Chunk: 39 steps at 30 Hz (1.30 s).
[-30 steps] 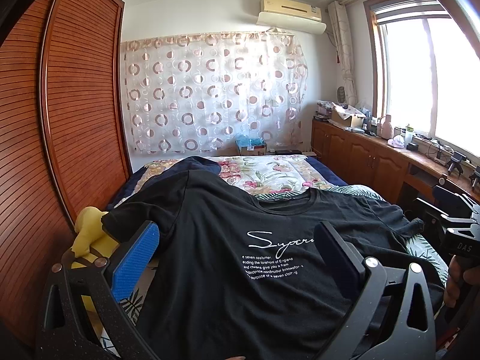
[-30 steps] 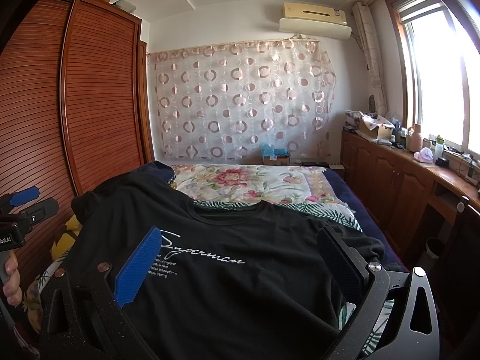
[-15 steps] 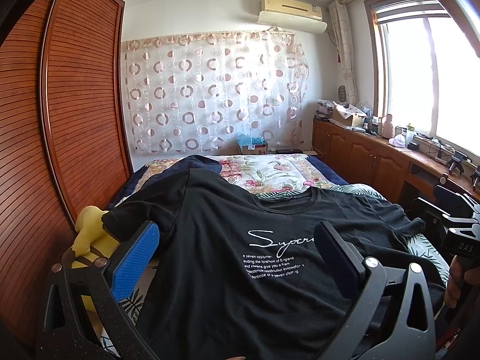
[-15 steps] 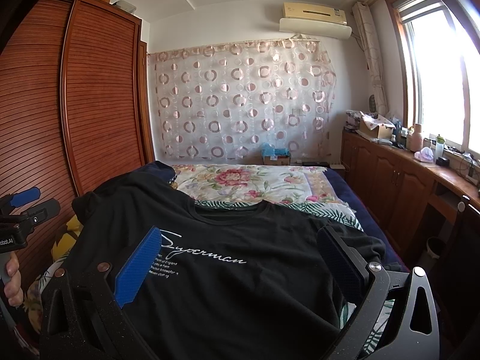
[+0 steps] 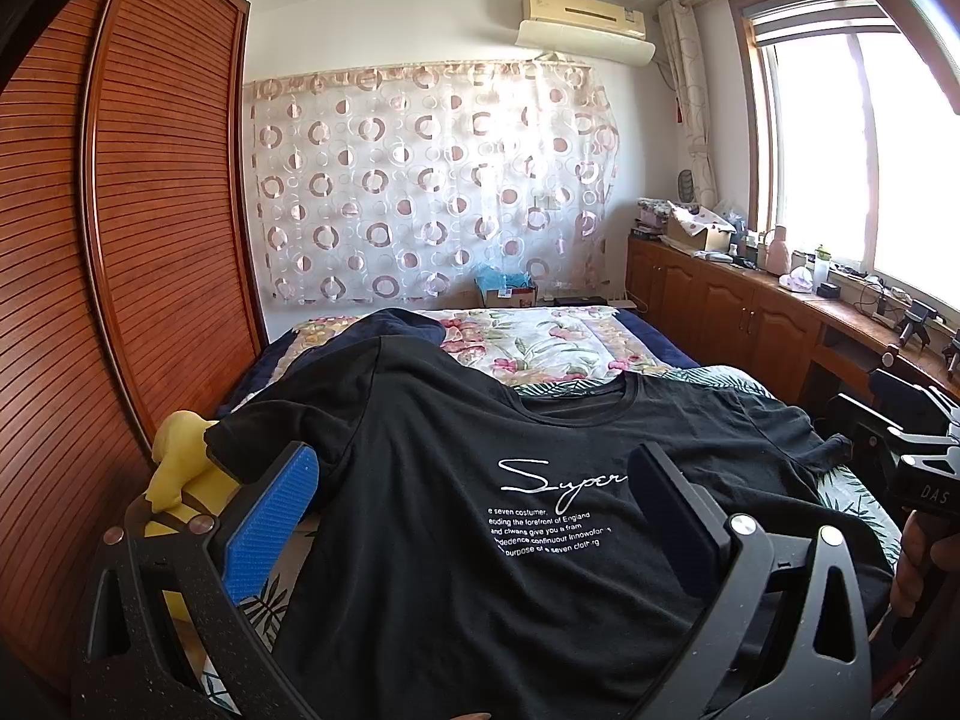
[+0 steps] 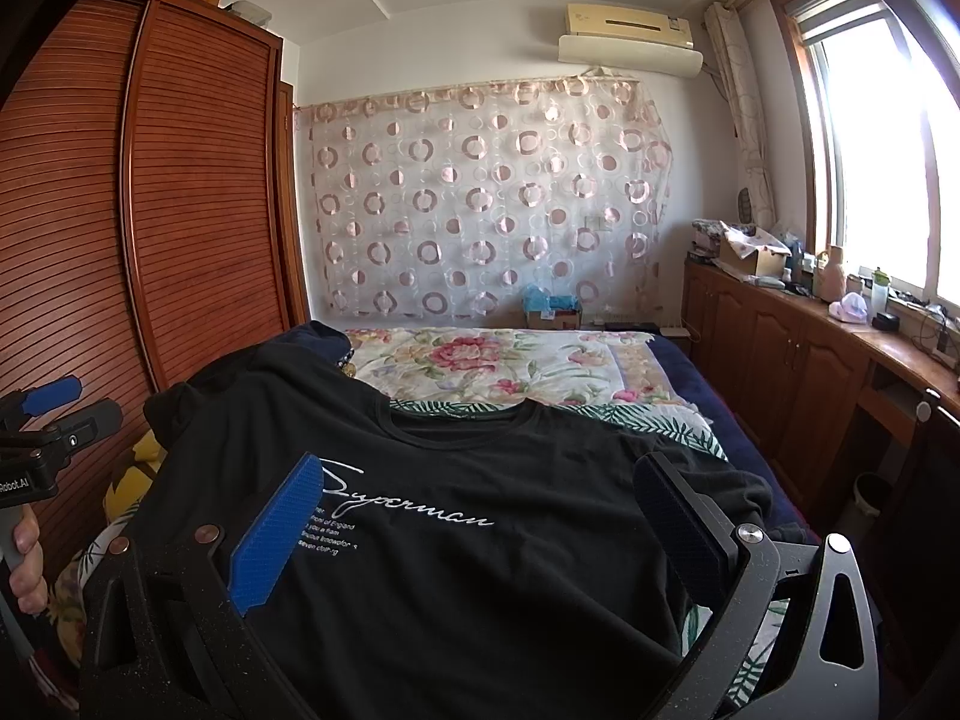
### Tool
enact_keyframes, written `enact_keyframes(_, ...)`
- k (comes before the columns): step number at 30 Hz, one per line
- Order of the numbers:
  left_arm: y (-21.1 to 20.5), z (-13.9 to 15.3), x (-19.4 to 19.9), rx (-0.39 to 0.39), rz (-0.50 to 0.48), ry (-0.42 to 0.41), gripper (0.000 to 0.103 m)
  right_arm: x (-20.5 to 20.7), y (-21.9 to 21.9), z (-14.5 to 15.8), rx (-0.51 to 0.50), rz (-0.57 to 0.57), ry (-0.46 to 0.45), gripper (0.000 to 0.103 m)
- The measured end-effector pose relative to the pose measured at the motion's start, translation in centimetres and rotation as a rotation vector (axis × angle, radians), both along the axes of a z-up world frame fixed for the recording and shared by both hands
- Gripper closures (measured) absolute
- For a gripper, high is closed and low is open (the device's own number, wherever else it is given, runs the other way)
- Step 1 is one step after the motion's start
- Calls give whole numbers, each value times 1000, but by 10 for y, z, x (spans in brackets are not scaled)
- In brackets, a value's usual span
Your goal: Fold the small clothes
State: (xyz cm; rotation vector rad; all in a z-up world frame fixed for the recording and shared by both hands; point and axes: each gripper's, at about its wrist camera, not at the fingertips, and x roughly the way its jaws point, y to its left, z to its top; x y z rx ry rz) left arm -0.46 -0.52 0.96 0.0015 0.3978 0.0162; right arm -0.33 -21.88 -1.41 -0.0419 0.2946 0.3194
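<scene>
A black T-shirt (image 5: 432,480) (image 6: 480,570) with white script lettering lies spread face up on the bed, collar toward the far end. My left gripper (image 5: 474,504) hovers open above its left half, nothing between the fingers. Over the shirt's right half my right gripper (image 6: 480,516) is open and empty too. Each gripper shows at the edge of the other's view, the right gripper (image 5: 918,468) and the left gripper (image 6: 48,420), each held by a hand.
A floral bedspread (image 6: 498,366) covers the far bed. A yellow plush toy (image 5: 180,468) sits by the shirt's left sleeve. A slatted wooden wardrobe (image 5: 120,240) runs along the left; wooden cabinets (image 6: 792,360) with clutter line the right under the window.
</scene>
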Motion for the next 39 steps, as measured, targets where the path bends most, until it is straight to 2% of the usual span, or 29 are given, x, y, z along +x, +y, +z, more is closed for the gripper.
enact_keyframes(39,1,5,-5,-1,2,10,0,2,-2,-1,0,11,5,0)
